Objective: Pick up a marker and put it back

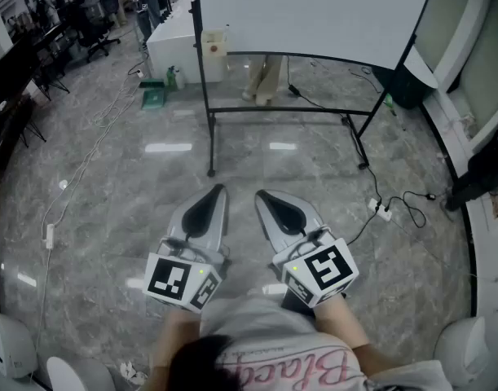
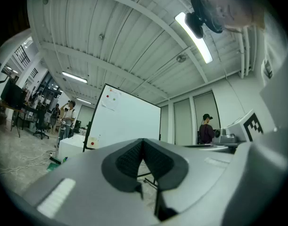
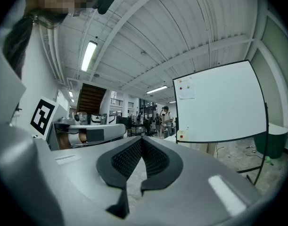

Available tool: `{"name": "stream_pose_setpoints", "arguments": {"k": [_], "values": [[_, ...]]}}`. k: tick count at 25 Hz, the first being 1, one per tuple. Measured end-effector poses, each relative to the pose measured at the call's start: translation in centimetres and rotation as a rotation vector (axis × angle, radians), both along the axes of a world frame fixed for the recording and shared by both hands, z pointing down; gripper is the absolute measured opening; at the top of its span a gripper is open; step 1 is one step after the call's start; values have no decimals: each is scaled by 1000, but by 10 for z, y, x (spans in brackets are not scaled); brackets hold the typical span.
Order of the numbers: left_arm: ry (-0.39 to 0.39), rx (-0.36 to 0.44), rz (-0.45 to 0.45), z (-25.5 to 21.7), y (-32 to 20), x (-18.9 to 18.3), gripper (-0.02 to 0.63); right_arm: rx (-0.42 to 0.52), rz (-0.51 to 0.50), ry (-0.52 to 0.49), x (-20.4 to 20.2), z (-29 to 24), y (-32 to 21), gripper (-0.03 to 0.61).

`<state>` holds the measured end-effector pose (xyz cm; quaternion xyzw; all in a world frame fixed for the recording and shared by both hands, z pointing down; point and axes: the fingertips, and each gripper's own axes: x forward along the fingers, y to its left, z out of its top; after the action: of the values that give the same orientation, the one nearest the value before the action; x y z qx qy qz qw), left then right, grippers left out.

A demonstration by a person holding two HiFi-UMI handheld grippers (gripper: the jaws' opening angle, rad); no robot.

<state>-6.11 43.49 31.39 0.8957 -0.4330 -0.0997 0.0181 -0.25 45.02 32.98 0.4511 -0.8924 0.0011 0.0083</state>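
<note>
Left gripper: we hold the left gripper (image 1: 218, 189) low in front of our body, its nose pointing forward over the floor (image 1: 110, 202). Its jaws are pressed together at the tips, and its own view shows nothing between the dark ribbed pads (image 2: 127, 159).
Right gripper: the right gripper (image 1: 262, 195) sits just beside the left one, roughly parallel and apart from it. Its jaws are likewise closed tip to tip, with nothing between them.
Marker cubes: the left cube (image 1: 179, 281) and the right cube (image 1: 318, 271) are at the rear of each gripper, close to our shirt.
Marker: we cannot make out a marker in any view. If one lies at the board, it is too small to tell.
Whiteboard: the whiteboard (image 1: 314, 15) stands ahead of both grippers on a black stand (image 1: 289, 111), well apart from them. Its face looks blank apart from a small sheet with a red and a green dot (image 3: 181, 87) near the upper left corner.
Floor: grey, glossy and marbled. A power strip (image 1: 381, 210) with a black cable lies to the right of the stand.
Surroundings: a white cabinet (image 1: 179, 47) stands left of the board. A person in a cap (image 2: 206, 128) stands to its right in the left gripper view.
</note>
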Motion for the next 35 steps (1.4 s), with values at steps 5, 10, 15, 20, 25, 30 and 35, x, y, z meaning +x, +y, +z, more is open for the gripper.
{"name": "stream_pose_setpoints", "arguments": {"k": [5,10,15,20,25,30,35], "values": [[-25,-26,-4,5,-9,5,0,-26,27,4,2,3,-13,0],[-32,-20,-6,3,-11,5,0,-8,46,5,2,0,-15,0],[-24,-25,-12,4,-14,10,0,-14,42,0,7,1,-14,0],[-16,-27,-35,7,-16,18,0,-27,20,-12,18,6,-14,0],[-11,-45,-56,15,-26,23,0,-3,-91,3,14,7,-13,2],[-19,-45,-56,17,-55,28,0,8,-106,11,10,6,-39,2],[-25,-46,-50,18,-101,29,0,-42,-66,-24,18,13,-90,2]]}}
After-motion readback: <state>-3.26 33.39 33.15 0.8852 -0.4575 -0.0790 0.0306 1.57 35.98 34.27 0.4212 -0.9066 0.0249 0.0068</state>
